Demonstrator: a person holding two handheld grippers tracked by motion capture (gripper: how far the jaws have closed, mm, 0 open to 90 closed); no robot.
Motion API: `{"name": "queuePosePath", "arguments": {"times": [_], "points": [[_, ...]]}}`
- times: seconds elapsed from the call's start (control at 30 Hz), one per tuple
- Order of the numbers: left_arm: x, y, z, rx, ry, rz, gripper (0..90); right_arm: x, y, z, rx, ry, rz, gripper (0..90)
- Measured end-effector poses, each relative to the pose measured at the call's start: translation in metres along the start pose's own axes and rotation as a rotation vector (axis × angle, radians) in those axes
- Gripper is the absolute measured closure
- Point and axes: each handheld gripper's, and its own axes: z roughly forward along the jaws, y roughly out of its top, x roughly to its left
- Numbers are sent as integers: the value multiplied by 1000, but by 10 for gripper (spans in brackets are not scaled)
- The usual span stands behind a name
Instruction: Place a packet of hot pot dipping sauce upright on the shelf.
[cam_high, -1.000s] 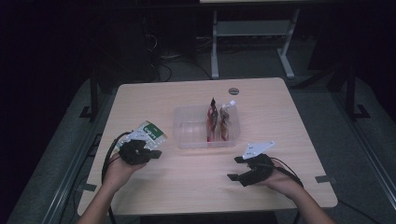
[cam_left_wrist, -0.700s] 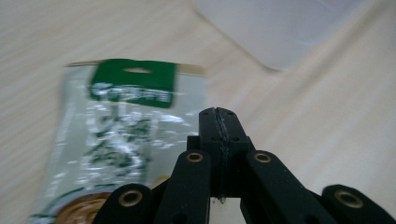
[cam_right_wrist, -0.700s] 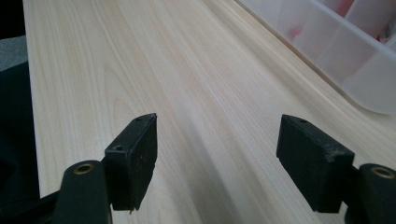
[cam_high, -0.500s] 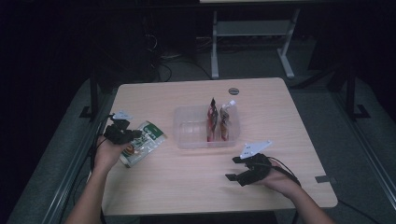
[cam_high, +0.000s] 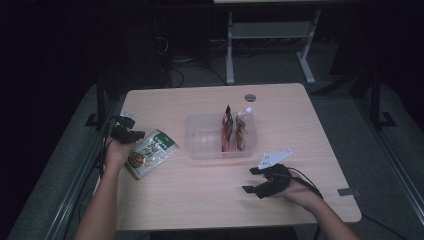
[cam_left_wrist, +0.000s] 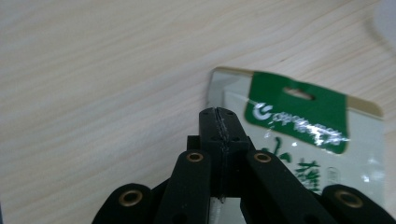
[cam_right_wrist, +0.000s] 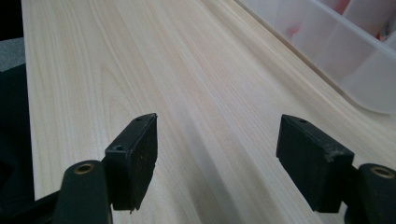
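Packet (cam_left_wrist: 299, 140) lies just beside closed left gripper (cam_left_wrist: 218, 122).

Bin (cam_high: 200, 142) blocks centre — front clear

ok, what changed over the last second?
The left hand-held gripper slid the green snack pouch outward to the table's left edge, jaws shut on it throughout. The right hand-held gripper stayed open near the front edge, and the clear bin with two upright packets did not move.
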Motion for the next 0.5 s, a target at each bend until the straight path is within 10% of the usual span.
{"name": "queuePosePath", "arguments": {"times": [0.5], "points": [[-10,-13,-4,23,-135,50,898,0,0,-1,-6,-1,0,287]]}}
